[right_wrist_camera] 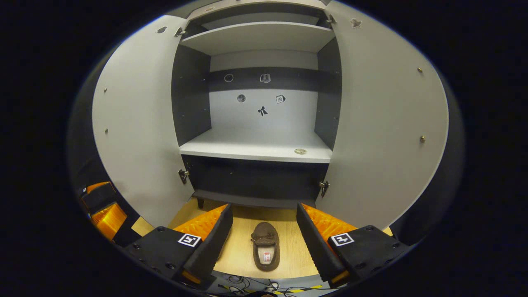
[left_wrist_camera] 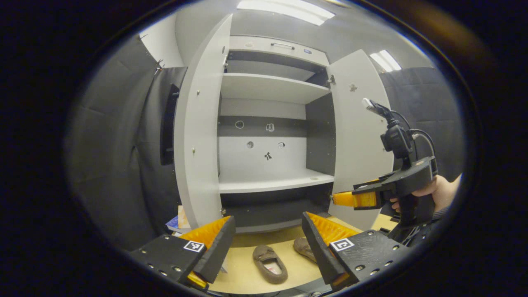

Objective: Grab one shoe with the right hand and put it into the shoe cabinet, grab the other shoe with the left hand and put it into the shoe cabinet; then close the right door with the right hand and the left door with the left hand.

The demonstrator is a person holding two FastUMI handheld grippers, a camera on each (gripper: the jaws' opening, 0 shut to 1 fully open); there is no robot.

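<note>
Both tongs, my left tongs (left_wrist_camera: 268, 241) and right tongs (right_wrist_camera: 264, 235), are hanging open and empty over the shoes (right_wrist_camera: 265, 246) before the open shoe cabinet (right_wrist_camera: 255, 144).

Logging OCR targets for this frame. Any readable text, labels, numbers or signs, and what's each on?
No text reads clearly.
Stickers on the cabinet back panel: small pictures, one perhaps bearing digits, too small to read.
Label inside the shoe: blurred, unreadable.
Square coded tags on the right gripper and left gripper: patterns, not words.
</note>
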